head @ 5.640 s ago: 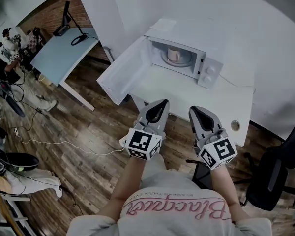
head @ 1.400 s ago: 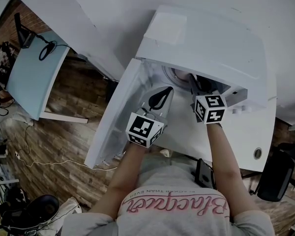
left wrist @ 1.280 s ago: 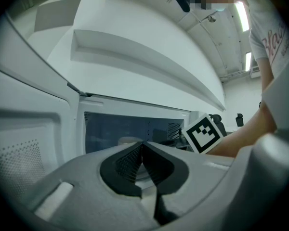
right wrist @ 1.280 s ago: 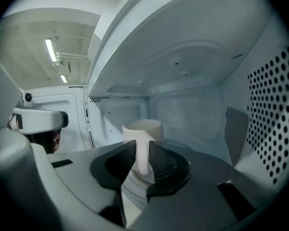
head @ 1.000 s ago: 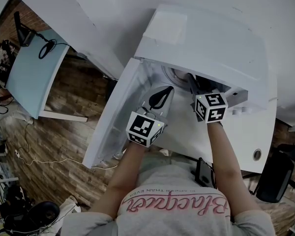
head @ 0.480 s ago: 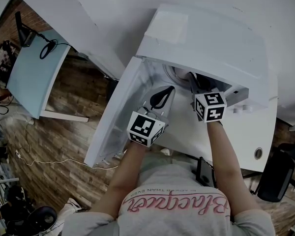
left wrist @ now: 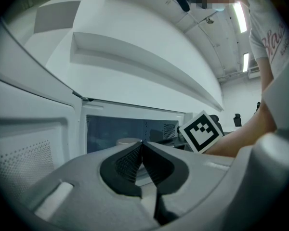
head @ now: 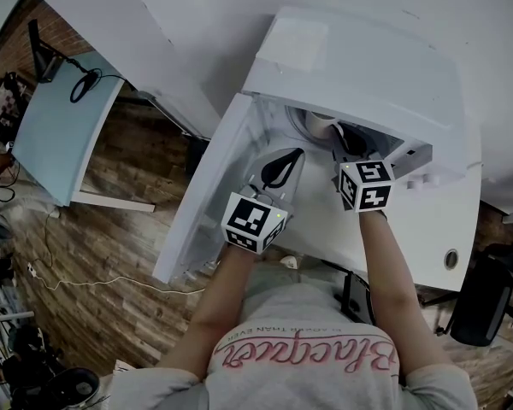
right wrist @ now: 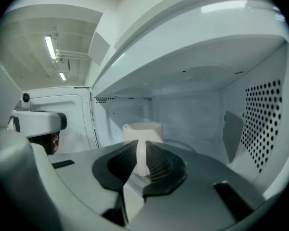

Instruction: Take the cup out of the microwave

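Shirt [head: 303, 374] is showing pink script lettering, upside down, beginning "Blac"; the rest is unclear. A small line beside it is proving too fine to read.

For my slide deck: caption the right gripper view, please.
Right hand-held gripper grips the cup by its handle inside the white microwave.

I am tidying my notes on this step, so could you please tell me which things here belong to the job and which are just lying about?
Belong to the job:
cup, gripped by the right gripper
microwave, its door open
left gripper, shut and empty

Just lying about:
blue table
office chair
cable on the floor
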`<state>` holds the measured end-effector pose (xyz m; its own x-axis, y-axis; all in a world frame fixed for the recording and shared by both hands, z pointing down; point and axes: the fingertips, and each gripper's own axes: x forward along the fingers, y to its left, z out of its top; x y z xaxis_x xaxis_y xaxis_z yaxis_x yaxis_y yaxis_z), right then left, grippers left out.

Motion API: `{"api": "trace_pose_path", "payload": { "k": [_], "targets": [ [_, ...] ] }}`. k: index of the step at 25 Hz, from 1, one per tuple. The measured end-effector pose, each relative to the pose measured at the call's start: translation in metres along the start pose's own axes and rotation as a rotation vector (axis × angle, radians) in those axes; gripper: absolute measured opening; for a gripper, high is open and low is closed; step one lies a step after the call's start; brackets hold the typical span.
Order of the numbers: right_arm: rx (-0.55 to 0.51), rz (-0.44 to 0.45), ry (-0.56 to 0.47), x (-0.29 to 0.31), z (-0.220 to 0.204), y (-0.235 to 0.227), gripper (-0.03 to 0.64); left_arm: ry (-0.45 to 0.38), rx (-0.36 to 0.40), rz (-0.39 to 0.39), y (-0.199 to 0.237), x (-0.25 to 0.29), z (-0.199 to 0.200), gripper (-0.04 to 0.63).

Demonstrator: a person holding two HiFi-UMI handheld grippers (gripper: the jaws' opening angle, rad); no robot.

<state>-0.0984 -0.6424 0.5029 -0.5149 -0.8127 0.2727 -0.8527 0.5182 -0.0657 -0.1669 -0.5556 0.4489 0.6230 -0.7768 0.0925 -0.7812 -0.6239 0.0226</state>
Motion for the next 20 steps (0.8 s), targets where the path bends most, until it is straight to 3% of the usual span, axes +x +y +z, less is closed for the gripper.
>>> {"api": "trace_pose_path", "payload": {
  "k": [20],
  "targets": [
    [-0.006,-0.02,-0.046,-0.045,0.012,0.018,0.054,-0.046,-0.018,-0.01,-0.024,-0.029,0.009,0.006]
  ]
}}
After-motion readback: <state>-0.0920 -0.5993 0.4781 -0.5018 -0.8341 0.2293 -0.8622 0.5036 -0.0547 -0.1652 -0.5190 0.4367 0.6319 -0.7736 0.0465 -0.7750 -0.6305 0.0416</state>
